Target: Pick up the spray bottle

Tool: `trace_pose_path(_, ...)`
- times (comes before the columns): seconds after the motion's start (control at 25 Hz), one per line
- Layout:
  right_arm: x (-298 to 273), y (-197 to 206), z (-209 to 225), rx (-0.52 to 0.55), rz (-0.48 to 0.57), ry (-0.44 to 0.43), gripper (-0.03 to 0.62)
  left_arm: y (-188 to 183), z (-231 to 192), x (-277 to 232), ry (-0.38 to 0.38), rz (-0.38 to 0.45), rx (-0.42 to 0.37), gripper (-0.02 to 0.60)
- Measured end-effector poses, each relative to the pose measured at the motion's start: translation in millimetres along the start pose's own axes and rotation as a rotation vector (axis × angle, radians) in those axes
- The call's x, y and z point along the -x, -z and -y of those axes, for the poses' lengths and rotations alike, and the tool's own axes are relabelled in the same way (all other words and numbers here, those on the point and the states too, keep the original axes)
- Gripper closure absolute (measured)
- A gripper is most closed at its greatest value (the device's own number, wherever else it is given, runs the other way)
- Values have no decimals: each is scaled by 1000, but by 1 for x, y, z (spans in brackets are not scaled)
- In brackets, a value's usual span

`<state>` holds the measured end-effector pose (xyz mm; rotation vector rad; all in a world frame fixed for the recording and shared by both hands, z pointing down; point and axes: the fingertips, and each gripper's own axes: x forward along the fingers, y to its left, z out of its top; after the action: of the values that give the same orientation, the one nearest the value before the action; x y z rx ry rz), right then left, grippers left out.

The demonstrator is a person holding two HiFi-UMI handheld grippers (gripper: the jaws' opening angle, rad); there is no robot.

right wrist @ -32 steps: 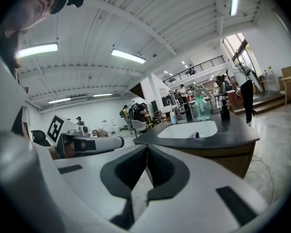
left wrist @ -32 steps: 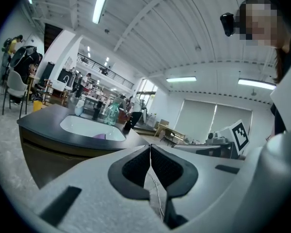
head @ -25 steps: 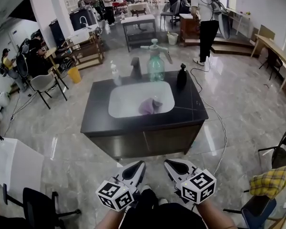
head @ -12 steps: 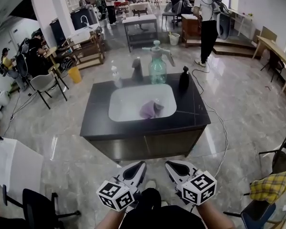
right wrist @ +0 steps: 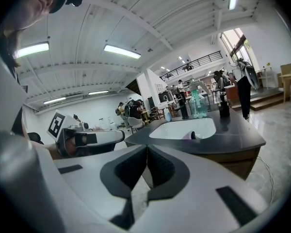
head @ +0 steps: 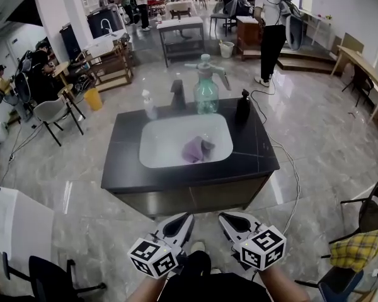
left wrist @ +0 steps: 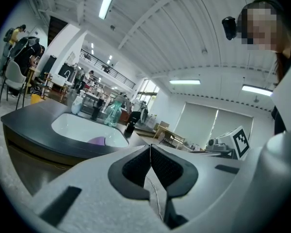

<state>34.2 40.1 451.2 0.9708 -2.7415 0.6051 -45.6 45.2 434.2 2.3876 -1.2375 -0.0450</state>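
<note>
Bottom centre: left gripper and right gripper, both closed, empty. Mid-frame: dark worktop, white sink holding purple cloth. Spray bottle upright on worktop's far edge, upper centre, well apart from grippers.

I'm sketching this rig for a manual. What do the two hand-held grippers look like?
Both the left hand-held gripper and right hand-held gripper have white, tapering shells with black textured pads. Each carries a cube of black-and-white square markers. No sleeves show.
</note>
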Motion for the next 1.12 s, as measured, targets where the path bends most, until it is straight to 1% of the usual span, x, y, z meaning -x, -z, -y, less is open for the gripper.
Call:
trace_pose_path(0.4, -41, -25, 23, -3, -5, 19, 586, -24, -36, -32, 22, -14, 5, 574)
trace_pose_path(0.8, -81, -50, 37, 3, -5, 37, 586, -47, -76, -51, 34, -16, 17, 574)
trace_pose_path(1.12, -109, -61, 46, 6, -17, 48, 586, -56, -102, -66, 51, -28, 26, 574)
